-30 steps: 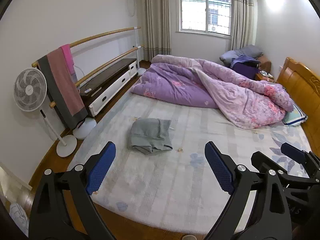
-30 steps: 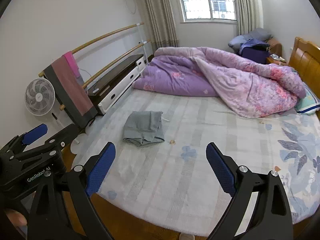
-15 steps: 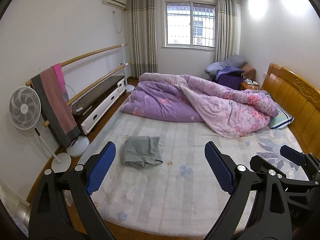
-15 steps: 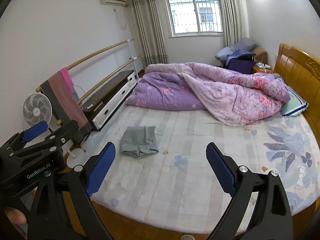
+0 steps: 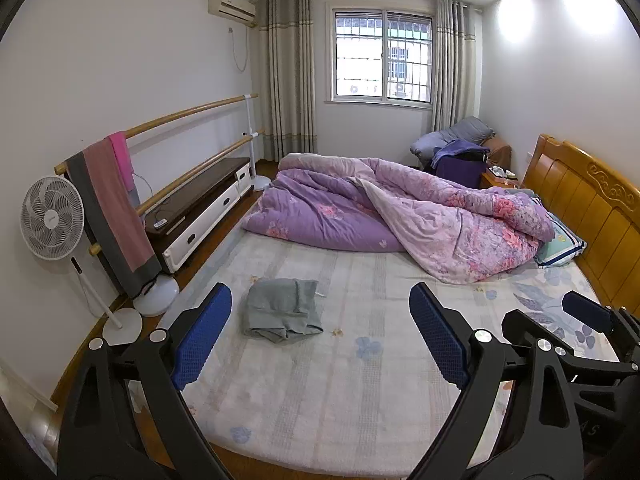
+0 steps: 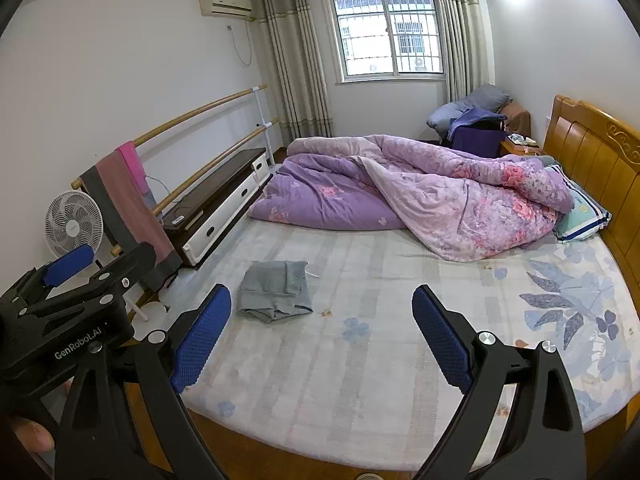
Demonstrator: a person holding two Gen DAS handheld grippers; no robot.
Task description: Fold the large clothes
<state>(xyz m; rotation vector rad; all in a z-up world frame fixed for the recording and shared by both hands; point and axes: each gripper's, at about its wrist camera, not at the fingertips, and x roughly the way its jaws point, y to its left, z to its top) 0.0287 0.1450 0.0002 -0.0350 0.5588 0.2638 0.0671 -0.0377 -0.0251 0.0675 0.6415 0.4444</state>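
Observation:
A folded grey garment [image 5: 284,314] lies on the left part of the bed [image 5: 352,400]; it also shows in the right wrist view [image 6: 274,292]. My left gripper [image 5: 320,340] is open and empty, held back over the bed's near edge, well short of the garment. My right gripper [image 6: 322,338] is open and empty too, beside the left one. The right gripper shows at the right edge of the left wrist view [image 5: 576,344], and the left gripper at the left edge of the right wrist view [image 6: 68,304].
A rumpled purple floral duvet [image 5: 400,216] covers the far half of the bed. A wooden headboard [image 5: 592,216] and a pillow [image 5: 560,244] are at right. A fan [image 5: 52,220], a rail with towels [image 5: 112,208] and a low cabinet [image 5: 200,212] stand left.
Both grippers have drawn back and risen from the bed, so more of the room and ceiling shows. The grey garment looks farther off and lies unmoved. Both stay open.

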